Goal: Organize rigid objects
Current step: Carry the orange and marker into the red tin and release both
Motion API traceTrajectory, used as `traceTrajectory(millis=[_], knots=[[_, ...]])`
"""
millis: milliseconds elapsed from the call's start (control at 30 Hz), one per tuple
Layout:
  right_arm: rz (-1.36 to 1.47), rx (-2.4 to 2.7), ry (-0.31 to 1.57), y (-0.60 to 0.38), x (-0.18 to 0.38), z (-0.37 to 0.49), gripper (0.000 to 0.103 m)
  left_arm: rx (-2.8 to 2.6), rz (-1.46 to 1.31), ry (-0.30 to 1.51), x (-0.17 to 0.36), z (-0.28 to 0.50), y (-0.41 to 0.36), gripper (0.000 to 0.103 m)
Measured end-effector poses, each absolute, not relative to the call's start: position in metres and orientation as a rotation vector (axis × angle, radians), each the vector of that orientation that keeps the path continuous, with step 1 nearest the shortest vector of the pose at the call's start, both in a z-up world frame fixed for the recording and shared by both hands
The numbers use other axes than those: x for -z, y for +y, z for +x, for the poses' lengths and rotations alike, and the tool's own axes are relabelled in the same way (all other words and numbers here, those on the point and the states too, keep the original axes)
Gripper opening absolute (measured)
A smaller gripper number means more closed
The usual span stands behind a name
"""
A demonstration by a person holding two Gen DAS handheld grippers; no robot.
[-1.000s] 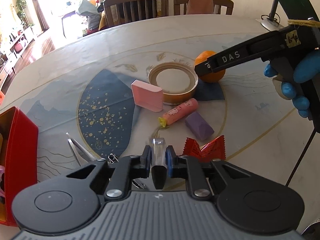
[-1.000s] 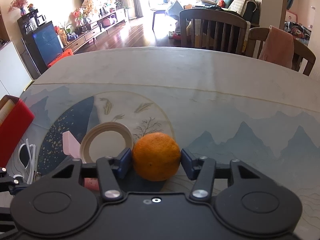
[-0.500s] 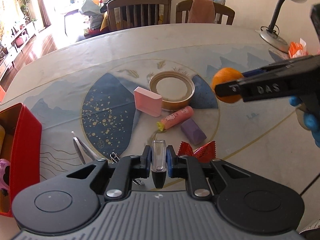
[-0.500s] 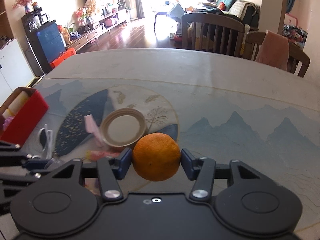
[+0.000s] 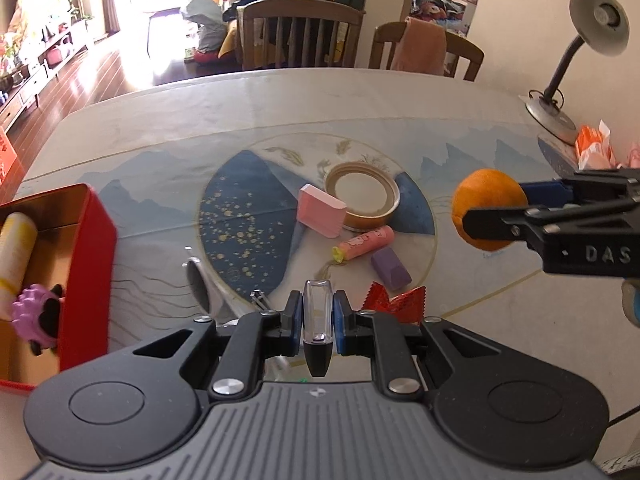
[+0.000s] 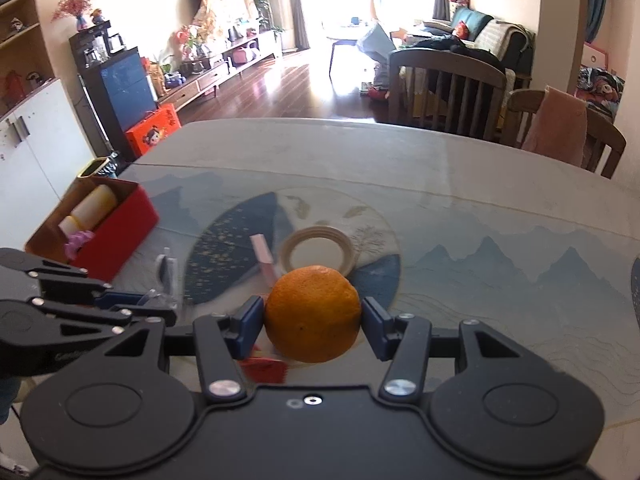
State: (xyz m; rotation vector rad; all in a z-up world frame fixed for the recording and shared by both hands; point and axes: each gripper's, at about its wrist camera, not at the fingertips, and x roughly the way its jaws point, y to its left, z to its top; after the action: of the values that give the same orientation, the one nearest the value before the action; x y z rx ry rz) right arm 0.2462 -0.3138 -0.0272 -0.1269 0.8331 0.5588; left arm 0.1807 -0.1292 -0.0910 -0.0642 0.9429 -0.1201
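Right-wrist view showed your right gripper (image 6: 313, 318) clamped across the middle of a firm, round orange (image 6: 313, 313), likely to roll, held above the table (image 6: 460, 184), while your left gripper (image 5: 317, 316) pinched a light, slick clear-capped stick (image 5: 317, 316).

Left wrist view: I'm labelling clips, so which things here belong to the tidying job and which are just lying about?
Job:
orange, held in right gripper
clear cap, held in left gripper
red box
pink block
purple block

Lying about:
desk lamp
chairs
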Motion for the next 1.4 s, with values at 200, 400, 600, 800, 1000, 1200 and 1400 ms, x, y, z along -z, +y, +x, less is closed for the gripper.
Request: traceTrajectory(millis=[200,400,600,800,1000,1200,1400], knots=[[-0.122,-0.589,0.811,-0.293,0.013,0.227,0.053,0.107,-0.104,0.929,0.078,0.166,-0.103,0.015],[-0.128,-0.625,0.789,-0.259,0.003,0.212,0.053,0.090,-0.127,0.915,0.068,0.154,-0.069,0.015],[-0.137,-0.651,0.776,-0.220,-0.003,0.203,0.053,0.065,-0.135,0.896,0.059,0.144,-0.029,0.015],[-0.149,-0.680,0.765,-0.174,-0.005,0.197,0.053,0.032,-0.137,0.887,0.054,0.134,0.014,0.015],[-0.158,-0.711,0.758,-0.128,-0.004,0.196,0.053,-0.005,-0.137,0.897,0.056,0.129,0.056,0.015],[-0.191,-0.726,0.759,-0.084,0.003,0.203,0.053,-0.033,-0.130,0.917,0.066,0.129,0.095,0.015],[-0.216,-0.721,0.772,-0.049,0.016,0.217,0.053,-0.058,-0.128,0.955,0.080,0.135,0.124,0.015]])
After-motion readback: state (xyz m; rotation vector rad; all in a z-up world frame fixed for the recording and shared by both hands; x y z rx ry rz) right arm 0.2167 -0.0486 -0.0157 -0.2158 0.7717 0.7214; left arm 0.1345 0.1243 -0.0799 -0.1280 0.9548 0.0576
